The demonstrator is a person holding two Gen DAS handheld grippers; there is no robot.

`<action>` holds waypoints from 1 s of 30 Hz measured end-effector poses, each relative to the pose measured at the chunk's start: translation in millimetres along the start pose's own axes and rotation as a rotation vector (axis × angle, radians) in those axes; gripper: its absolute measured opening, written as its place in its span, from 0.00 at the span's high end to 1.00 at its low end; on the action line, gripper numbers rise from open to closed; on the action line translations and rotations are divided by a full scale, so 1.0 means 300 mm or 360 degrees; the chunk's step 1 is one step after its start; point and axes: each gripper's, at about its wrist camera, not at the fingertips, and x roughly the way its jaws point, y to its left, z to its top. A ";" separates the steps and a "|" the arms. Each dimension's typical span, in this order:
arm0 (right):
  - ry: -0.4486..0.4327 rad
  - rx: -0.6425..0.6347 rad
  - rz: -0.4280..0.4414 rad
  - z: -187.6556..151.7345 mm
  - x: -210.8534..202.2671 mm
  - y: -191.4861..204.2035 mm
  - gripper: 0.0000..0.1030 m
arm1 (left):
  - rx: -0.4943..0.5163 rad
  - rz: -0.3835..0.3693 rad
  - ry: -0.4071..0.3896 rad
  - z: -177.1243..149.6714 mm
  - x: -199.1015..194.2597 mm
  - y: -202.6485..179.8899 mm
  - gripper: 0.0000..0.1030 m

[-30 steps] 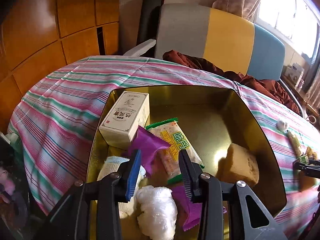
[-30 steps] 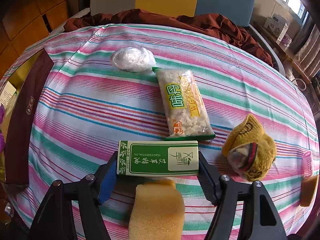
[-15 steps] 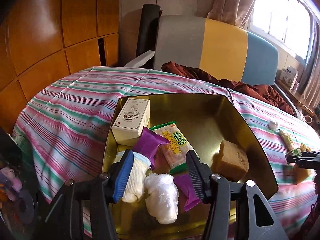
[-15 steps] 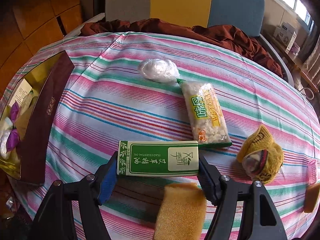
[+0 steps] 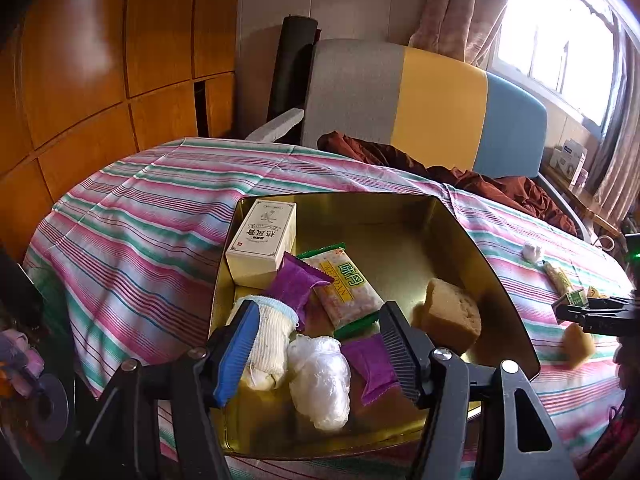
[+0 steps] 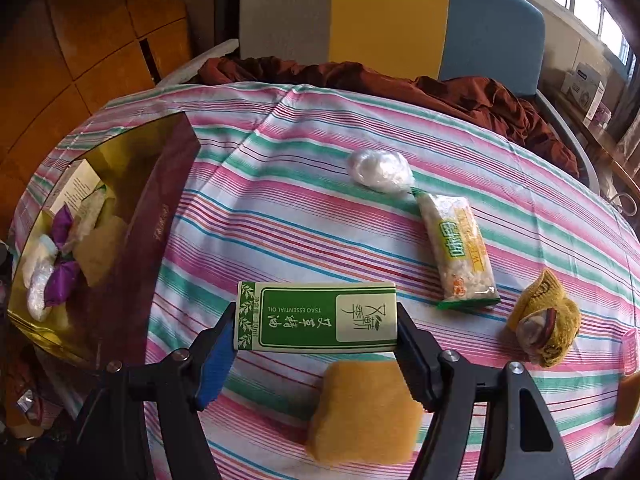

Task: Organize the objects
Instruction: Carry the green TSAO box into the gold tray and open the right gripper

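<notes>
A gold tin on the striped cloth holds a white box, two purple packets, a snack pack, a sponge, a white sock and a plastic wad. My left gripper hovers over the tin's near end. Its jaws are opening, and the pads press on nothing. My right gripper is shut on a green essential-oil box, held above the cloth. A yellow sponge lies under it. The tin stands to its left.
On the cloth to the right lie a plastic wad, a snack pack, a yellow sock, a pink comb and another sponge. A brown cloth and a chair back stand behind the table.
My left gripper's jaws have widened and it has drawn back and up from the tin. My right gripper has risen with the green box, bringing the tin into view.
</notes>
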 end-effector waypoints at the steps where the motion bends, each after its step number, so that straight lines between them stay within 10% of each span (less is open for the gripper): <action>1: -0.0023 -0.0009 0.0022 0.004 -0.013 0.025 0.30 | -0.0006 0.0000 -0.0003 0.000 -0.002 0.003 0.38; 13: -0.0162 -0.0287 0.0379 0.038 -0.132 0.423 0.29 | -0.0129 0.0025 -0.0074 0.011 -0.035 0.083 0.37; 30: 0.0108 -0.0430 0.0479 -0.047 0.017 0.667 0.17 | -0.0222 0.0073 -0.0063 -0.014 -0.035 0.173 0.32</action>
